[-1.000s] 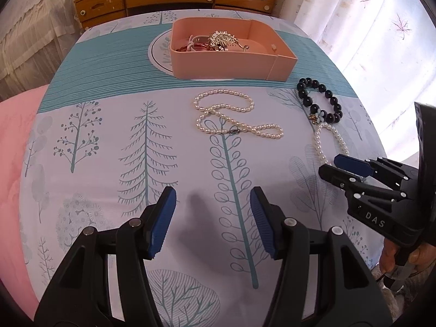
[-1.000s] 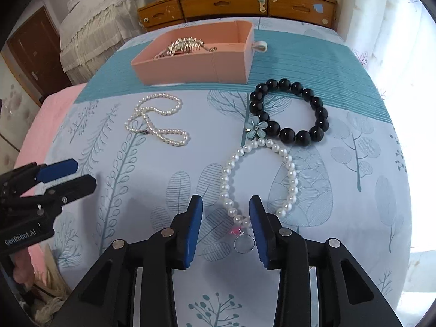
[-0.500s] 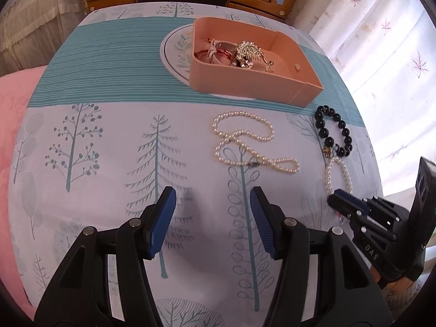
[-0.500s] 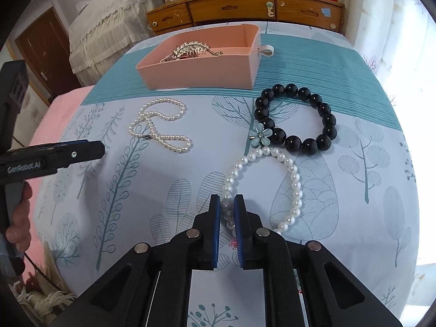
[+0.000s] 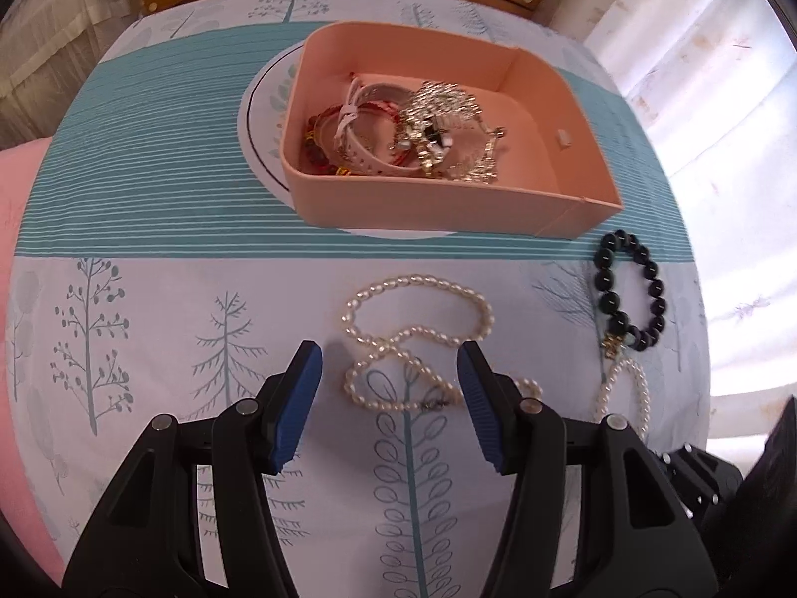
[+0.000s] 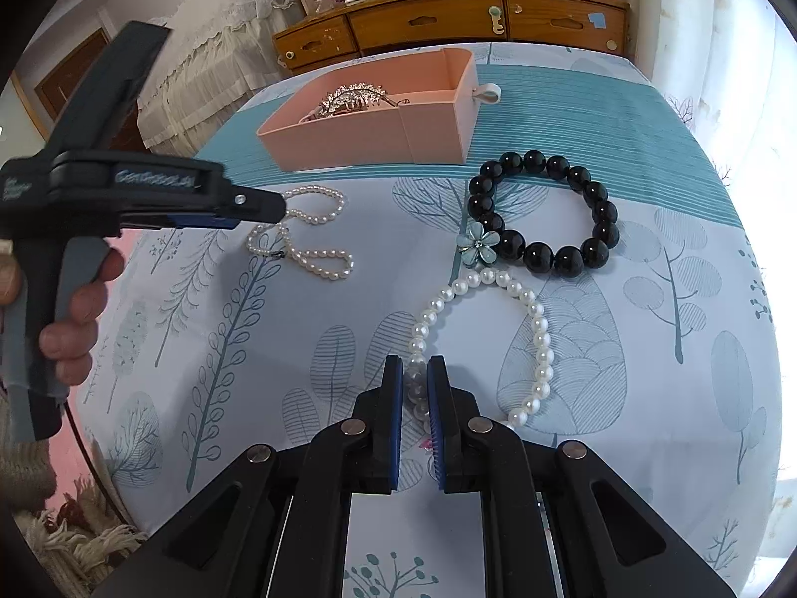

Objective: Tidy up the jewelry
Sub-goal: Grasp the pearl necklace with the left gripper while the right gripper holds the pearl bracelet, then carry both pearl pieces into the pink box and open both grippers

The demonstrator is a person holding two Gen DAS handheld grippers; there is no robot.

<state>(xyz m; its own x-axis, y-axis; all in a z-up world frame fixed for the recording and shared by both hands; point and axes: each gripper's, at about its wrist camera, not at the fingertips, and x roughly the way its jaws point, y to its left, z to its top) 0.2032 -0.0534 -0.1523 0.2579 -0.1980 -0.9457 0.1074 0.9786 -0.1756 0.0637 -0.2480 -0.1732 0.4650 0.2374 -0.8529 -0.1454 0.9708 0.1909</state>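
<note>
Two grippers are over a table with a tree-print cloth (image 6: 647,398). Nearest, the right gripper (image 6: 415,391) has its jaws almost together, pinching the near side of the white bead bracelet (image 6: 540,344). It has just closed on those beads. That bracelet lies flat in a loop on the cloth. Its far end touches a small blue flower charm (image 6: 477,244), and the charm sits against the black bead bracelet (image 6: 548,214) just behind it. Off to the left, the left gripper (image 5: 388,388) has its jaws about half open, with nothing pressed between them. Its blue pads (image 5: 299,398) stand on each side of the pearl necklace (image 5: 418,339), which lies in a loose twist on the cloth. A hand (image 6: 74,314) holds that gripper by its handle. Farther back is the pink box (image 5: 448,204), open on top, sitting on the teal striped part of the cloth. Inside it are a shiny silver piece (image 5: 443,119) and some pink and red bands (image 5: 358,134). Behind the table stands a wooden dresser (image 6: 448,20).
</note>
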